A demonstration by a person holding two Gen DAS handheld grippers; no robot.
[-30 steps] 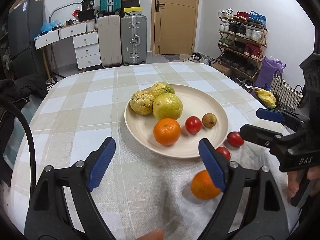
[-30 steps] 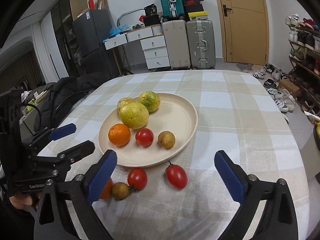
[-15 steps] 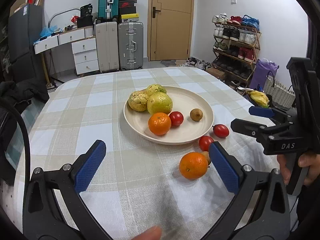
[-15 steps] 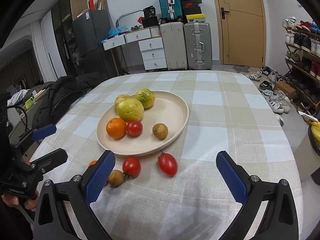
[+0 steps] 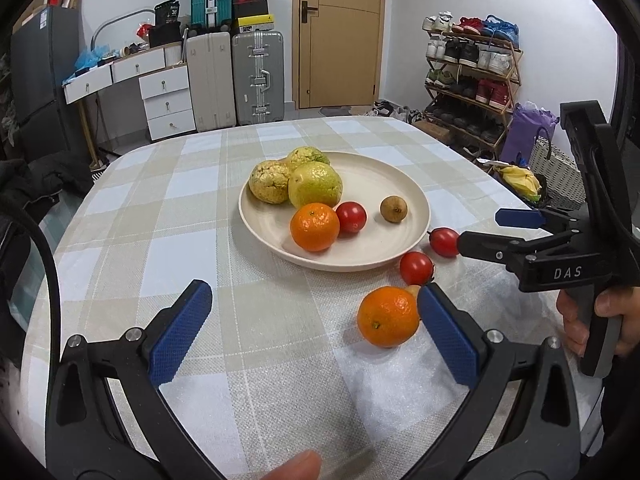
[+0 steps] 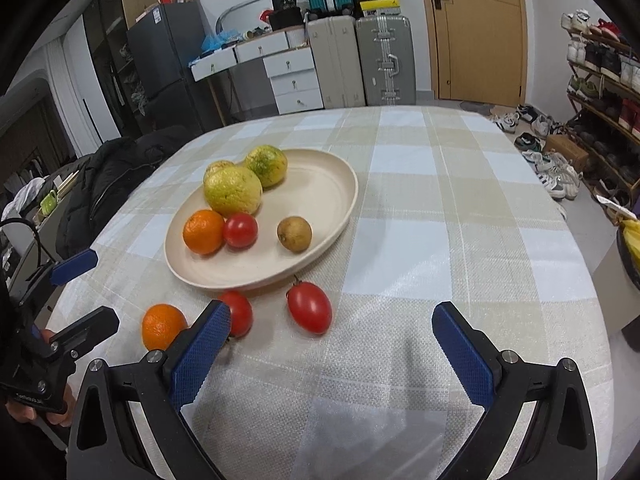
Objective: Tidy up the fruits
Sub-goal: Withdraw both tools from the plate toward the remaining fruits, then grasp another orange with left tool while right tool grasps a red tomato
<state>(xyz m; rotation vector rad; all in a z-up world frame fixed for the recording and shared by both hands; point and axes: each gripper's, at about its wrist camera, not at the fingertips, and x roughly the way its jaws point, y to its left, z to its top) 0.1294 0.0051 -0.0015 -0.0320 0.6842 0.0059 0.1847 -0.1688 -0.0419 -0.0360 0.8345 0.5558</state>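
A cream plate (image 5: 372,184) (image 6: 320,184) holds three yellow-green citrus, an orange (image 5: 314,226), a tomato and a small brown fruit. On the cloth in front of it lie a loose orange (image 5: 387,317) (image 6: 163,326), a round tomato (image 5: 416,267) (image 6: 242,312) and an oblong tomato (image 5: 444,241) (image 6: 310,307). My left gripper (image 5: 314,334) (image 6: 106,290) is open, with the loose orange just inside its right finger and untouched. The right gripper (image 6: 332,354) (image 5: 480,228) is open, and the oblong tomato lies ahead between its fingers. A second small brown fruit (image 5: 414,290) peeks out behind the loose orange.
The checked tablecloth (image 6: 440,240) runs to a rounded edge on the right. A black jacket (image 6: 108,184) lies off the table's left side. A shoe rack (image 5: 472,80) and a basket with bananas (image 5: 520,180) stand to the right. Suitcases (image 5: 256,76) and drawers stand by the far wall.
My left gripper's jaws have spread wider and it has drawn back from the plate. The right gripper has sunk a little, and its left finger now hides the small brown fruit on the cloth.
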